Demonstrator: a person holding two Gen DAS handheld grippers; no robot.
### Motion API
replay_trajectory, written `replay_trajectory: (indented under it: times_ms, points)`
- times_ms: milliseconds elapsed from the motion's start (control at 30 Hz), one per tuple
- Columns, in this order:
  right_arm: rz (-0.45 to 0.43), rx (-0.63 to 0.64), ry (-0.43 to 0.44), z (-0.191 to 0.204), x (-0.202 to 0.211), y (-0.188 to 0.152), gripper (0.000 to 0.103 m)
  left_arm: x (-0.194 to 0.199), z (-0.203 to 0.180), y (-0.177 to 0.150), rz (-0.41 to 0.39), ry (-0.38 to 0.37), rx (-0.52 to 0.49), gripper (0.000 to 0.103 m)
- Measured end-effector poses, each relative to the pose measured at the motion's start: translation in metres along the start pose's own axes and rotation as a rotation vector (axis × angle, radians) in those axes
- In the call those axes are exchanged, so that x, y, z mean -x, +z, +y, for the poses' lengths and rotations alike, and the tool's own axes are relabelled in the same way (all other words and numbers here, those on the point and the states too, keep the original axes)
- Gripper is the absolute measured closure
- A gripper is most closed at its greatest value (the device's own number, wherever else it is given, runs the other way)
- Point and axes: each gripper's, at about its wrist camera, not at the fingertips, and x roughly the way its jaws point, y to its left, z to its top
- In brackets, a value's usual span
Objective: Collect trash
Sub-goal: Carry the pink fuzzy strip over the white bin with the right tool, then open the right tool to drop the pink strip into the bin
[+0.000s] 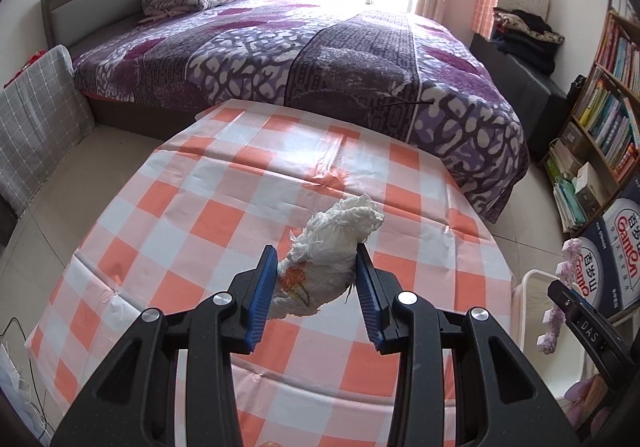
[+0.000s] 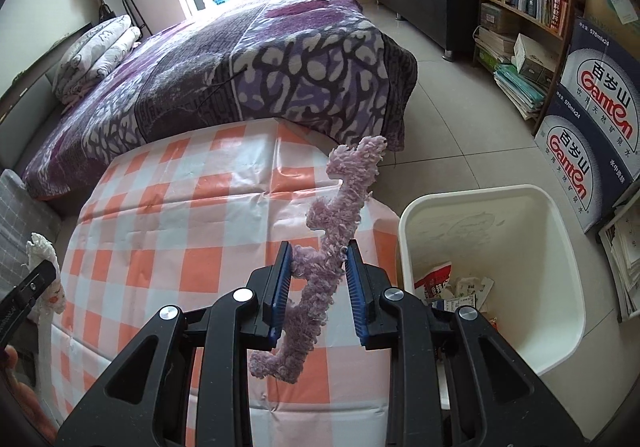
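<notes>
Both jaws were clamped: left gripper (image 1: pixel 316 287) on a tissue wad (image 1: pixel 328 259), right gripper (image 2: pixel 316 287) on fuzzy yarn (image 2: pixel 332 239). Each load probably needed carrying fully over the bin (image 2: pixel 560 231) before release.

My left claw (image 1: pixel 316 279): crumpled soft paper wad (image 1: pixel 332 247). Right claw (image 2: pixel 316 283): fuzzy lilac yarn strip (image 2: pixel 332 243). Bench cover (image 1: pixel 224 215): glossy creased plastic.

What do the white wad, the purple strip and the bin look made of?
White wad: soft crumpled tissue or paper, matte, creased, with a printed flower. Purple strip: fuzzy yarn-like fibre, loose strands showing. Bin: smooth, slightly glossy white plastic, probably.
</notes>
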Motion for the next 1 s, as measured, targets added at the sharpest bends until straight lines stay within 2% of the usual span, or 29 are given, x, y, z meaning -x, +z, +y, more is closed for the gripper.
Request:
replay_trajectory:
  times_ms: [467,833,1000]
  points:
    - [0.041,-0.122,-0.077,-0.086,0.012,0.009,0.077,-0.003,-0.089,-0.02,0.011,-0.059,-0.154,0.064]
    - [0.101,-0.209,-0.124,-0.143,0.016,0.007,0.073,0.003,-0.159,-0.045,0.042,-0.163,-0.273,0.064]
    - [0.095,-0.235,-0.151,-0.161,0.022,0.006,0.058,0.009,-0.186,-0.053,0.049,-0.208,-0.304,0.064]
